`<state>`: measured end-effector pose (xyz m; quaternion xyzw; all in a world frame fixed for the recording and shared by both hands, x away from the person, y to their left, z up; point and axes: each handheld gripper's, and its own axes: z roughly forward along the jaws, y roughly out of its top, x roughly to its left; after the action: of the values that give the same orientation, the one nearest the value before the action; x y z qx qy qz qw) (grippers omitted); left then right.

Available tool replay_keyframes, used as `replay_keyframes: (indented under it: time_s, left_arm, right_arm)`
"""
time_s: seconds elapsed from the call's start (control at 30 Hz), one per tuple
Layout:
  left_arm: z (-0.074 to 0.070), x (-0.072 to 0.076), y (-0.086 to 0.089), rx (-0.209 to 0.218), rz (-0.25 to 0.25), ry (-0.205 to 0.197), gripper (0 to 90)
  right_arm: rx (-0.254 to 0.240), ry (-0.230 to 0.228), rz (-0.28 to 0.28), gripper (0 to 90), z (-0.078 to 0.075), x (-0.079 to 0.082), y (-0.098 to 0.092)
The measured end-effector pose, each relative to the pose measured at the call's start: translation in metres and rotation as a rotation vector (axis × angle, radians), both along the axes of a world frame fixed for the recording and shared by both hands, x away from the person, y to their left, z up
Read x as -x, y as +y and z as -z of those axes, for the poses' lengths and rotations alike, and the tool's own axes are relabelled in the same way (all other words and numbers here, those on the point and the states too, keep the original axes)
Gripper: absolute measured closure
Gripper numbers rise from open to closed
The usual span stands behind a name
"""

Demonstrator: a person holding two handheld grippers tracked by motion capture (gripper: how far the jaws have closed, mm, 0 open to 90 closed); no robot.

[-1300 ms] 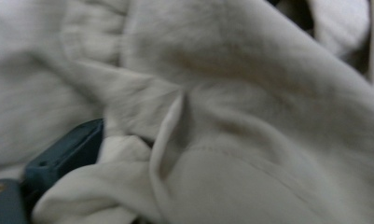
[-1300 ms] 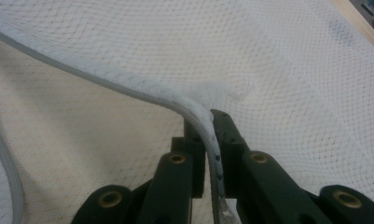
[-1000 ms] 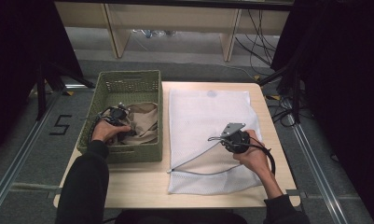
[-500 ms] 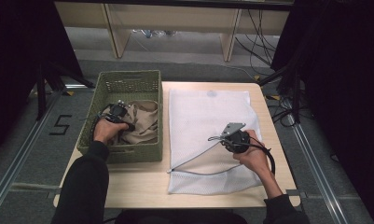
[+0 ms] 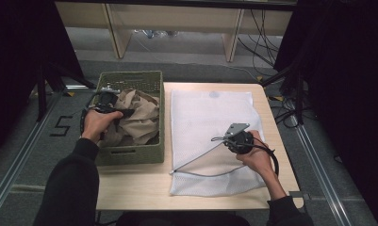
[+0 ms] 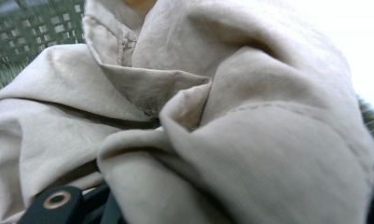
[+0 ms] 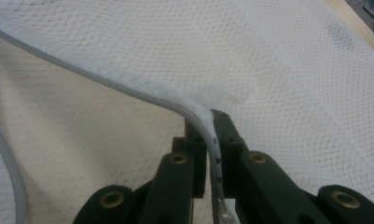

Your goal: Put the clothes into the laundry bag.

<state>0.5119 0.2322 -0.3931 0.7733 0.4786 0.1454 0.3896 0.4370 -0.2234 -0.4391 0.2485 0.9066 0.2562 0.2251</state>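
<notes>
Since a second ago, the left tongs [image 5: 112, 106] have drawn the beige garment [image 5: 138, 117] up from a flat heap into a raised bundle inside the green basket [image 5: 130, 155]; lifting out appears under way, probably toward the bag. The garment lies bunched directly ahead of these tongs, evidently gripped, though their jaws are mostly hidden by cloth. The right tongs [image 7: 209, 122], unmoved, are clamped on the grey zipper edge [image 7: 105, 84] of the white mesh laundry bag [image 5: 210, 113], holding its empty mouth open on the desk [image 5: 130, 188].
</notes>
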Motion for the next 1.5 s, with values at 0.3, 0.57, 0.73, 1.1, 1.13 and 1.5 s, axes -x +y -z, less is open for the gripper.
replay_keyframes:
  time_s: [0.3, 0.57, 0.73, 1.1, 1.13, 1.5]
  left_arm:
    - [-0.046, 0.029, 0.018, 0.208, 0.021, -0.089, 63.9]
    - [-0.082, 0.059, 0.012, 0.262, 0.098, -0.127, 64.0]
    - [-0.104, 0.082, 0.001, 0.284, 0.184, -0.144, 64.1]
    - [-0.155, 0.130, -0.010, 0.332, 0.278, -0.247, 64.1]
    - [-0.160, 0.132, -0.010, 0.344, 0.284, -0.251, 64.1]
    - [-0.180, 0.165, -0.035, 0.417, 0.440, -0.239, 64.0]
  right_arm:
    - [-0.016, -0.028, 0.001, 89.1, -0.006, -0.002, -0.003]
    - [-0.067, -0.044, 0.009, 89.4, -0.020, -0.007, -0.007]
    - [-0.101, -0.047, 0.024, 89.5, -0.028, -0.010, -0.010]
    - [-0.146, -0.052, 0.035, 89.5, -0.043, -0.019, -0.011]
    - [-0.152, -0.048, 0.046, 89.5, -0.043, -0.020, -0.011]
    - [-0.153, -0.043, 0.045, 89.5, -0.042, -0.024, -0.011]
